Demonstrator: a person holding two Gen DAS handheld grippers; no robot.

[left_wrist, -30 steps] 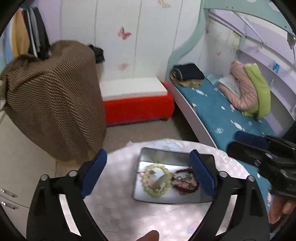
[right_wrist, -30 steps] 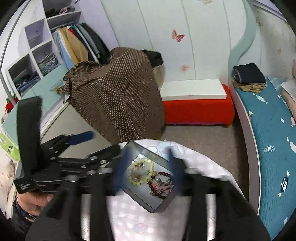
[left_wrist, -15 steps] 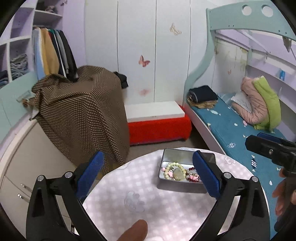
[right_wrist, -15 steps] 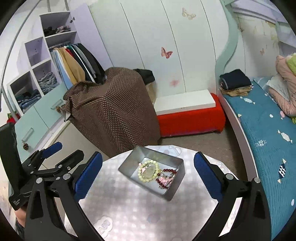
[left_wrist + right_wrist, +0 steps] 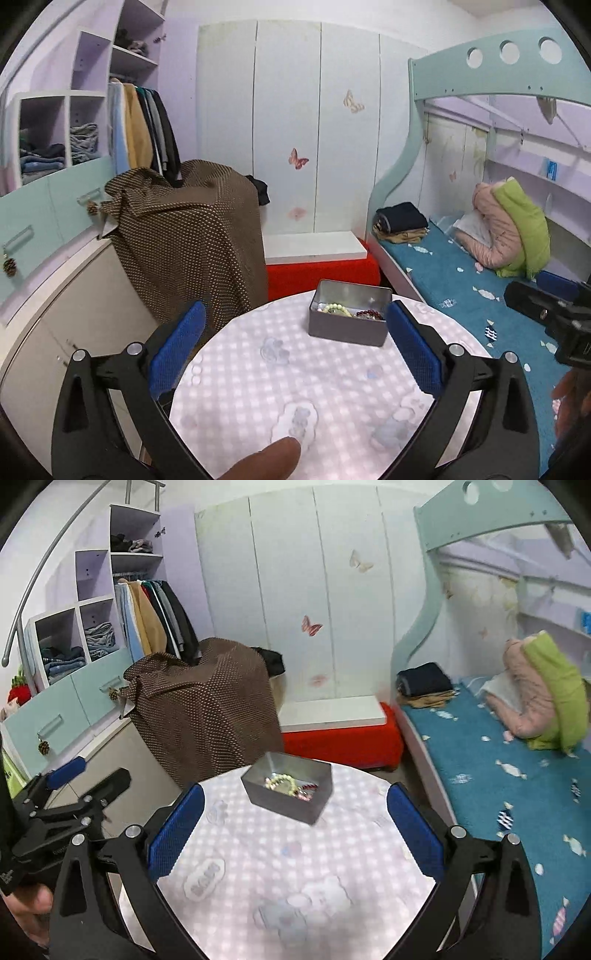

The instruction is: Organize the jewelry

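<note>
A grey metal tin (image 5: 347,325) stands at the far side of a small round table (image 5: 258,387) with a pink-checked cloth. Inside lie a pale green bead bracelet (image 5: 334,308) and a dark red bead bracelet (image 5: 369,314). The tin (image 5: 288,799) and the pale bracelet (image 5: 280,782) also show in the right wrist view. My left gripper (image 5: 295,354) is open and empty, held back above the table's near side. My right gripper (image 5: 295,834) is open and empty too, well short of the tin. The right gripper also shows at the right edge of the left wrist view (image 5: 546,314), and the left gripper at the left of the right wrist view (image 5: 70,801).
A brown dotted cloth (image 5: 192,240) covers furniture behind the table on the left. A red bench with a white top (image 5: 321,266) stands behind the tin. A bed with a blue cover (image 5: 461,280) runs along the right. A wardrobe with hanging clothes (image 5: 140,129) is at far left.
Both grippers have pulled back and up from the tin, which now looks smaller and farther away. The bracelets stay in the tin. Both grippers remain open.
</note>
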